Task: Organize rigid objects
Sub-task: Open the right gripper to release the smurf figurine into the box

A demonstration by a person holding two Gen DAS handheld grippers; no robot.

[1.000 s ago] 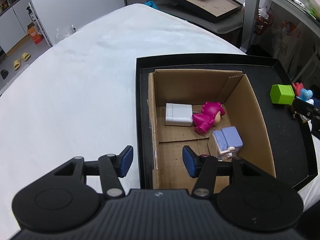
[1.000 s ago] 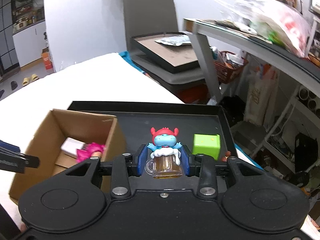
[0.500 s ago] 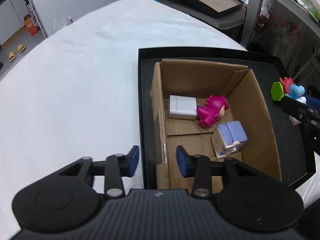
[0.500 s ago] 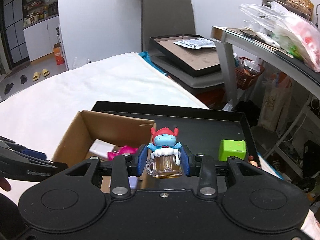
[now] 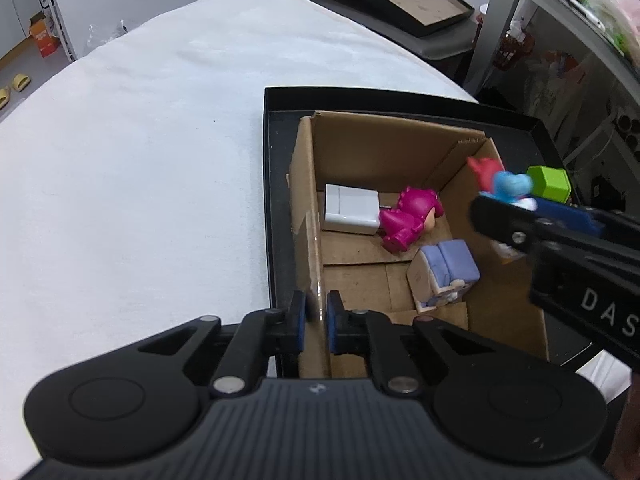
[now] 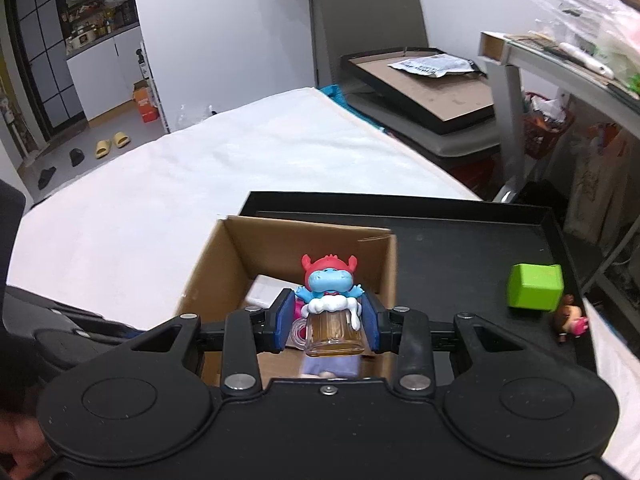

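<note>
- The right gripper (image 6: 326,326) has its fingers squeezed on a small hippo toy (image 6: 329,308) that sits in a see-through mug. You can see it in the middle of the right wrist picture.
- The toy hangs over the cardboard box (image 5: 400,148), close to the box's right wall. It is not inside yet.
- The left gripper (image 5: 316,322) is at the bottom of the left wrist picture. Its blue fingers sit on each side of the box's left wall. They look pinched on it, or very close to it.
- The box stands in a black tray (image 5: 272,184) on the table (image 5: 140,160), which has a white cloth on it.
- Inside the box lie a white block (image 5: 350,214), a pink toy (image 5: 408,224) and a purple toy (image 5: 448,270).
- A green cube (image 6: 534,286) and a tiny brown figure (image 6: 570,318) wait on the tray, at the right of the right wrist picture.
- What could go wrong: if the right fingers let go too soon, the toy may hit the right wall and fall out onto the tray.
- The mug looks smooth, so it may slip or tip in the fingers.
- If it drops from high up, it may bump the purple toy and bounce.
- If the left gripper pulls on the wall, the box may slide or bend.
</note>
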